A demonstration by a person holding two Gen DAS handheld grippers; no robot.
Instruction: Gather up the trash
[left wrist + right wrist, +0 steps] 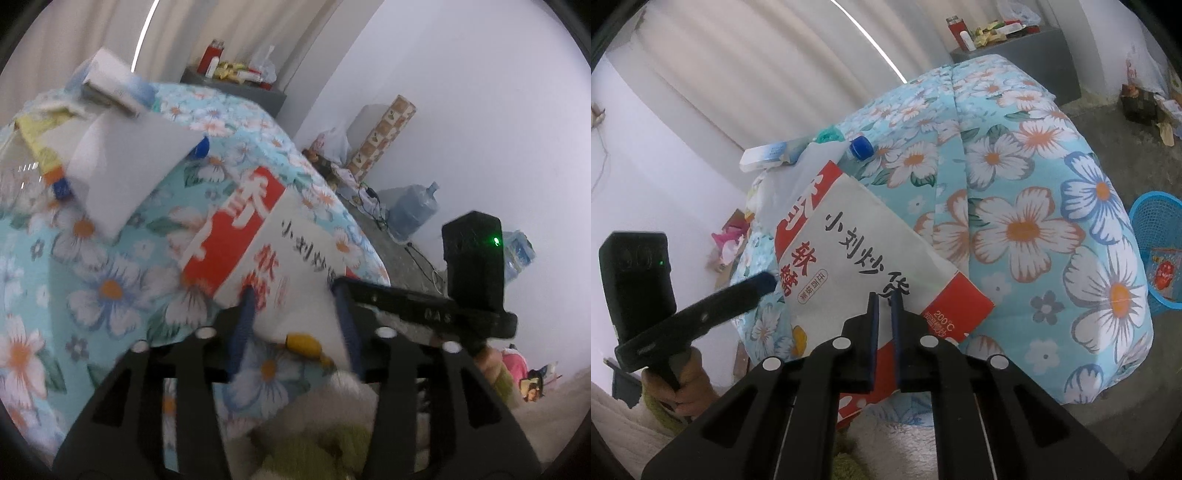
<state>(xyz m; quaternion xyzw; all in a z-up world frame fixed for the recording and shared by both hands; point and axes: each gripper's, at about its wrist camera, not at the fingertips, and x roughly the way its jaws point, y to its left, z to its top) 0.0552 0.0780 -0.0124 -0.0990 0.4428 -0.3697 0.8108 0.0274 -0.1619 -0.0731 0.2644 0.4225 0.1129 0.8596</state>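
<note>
A white and red paper bag [857, 243] with black Chinese writing is held over the floral table cloth [1052, 221]. My right gripper [884, 301] is shut on the bag's lower edge. In the left wrist view the same bag [280, 254] lies between my left gripper's [295, 295] blue fingers [245, 306], which stand apart around its near edge. The right gripper [388, 291] shows there too, clamped on the bag. Behind lie a white paper sheet [129, 162], a blue-capped bottle [860, 147] and a white carton [764, 157].
A blue mesh basket [1156, 251] stands on the floor at the table's right. A grey cabinet [1015, 55] with bottles and wrappers stands at the back. Water jugs [413, 210], a cardboard tube [384, 136] and cables line the wall.
</note>
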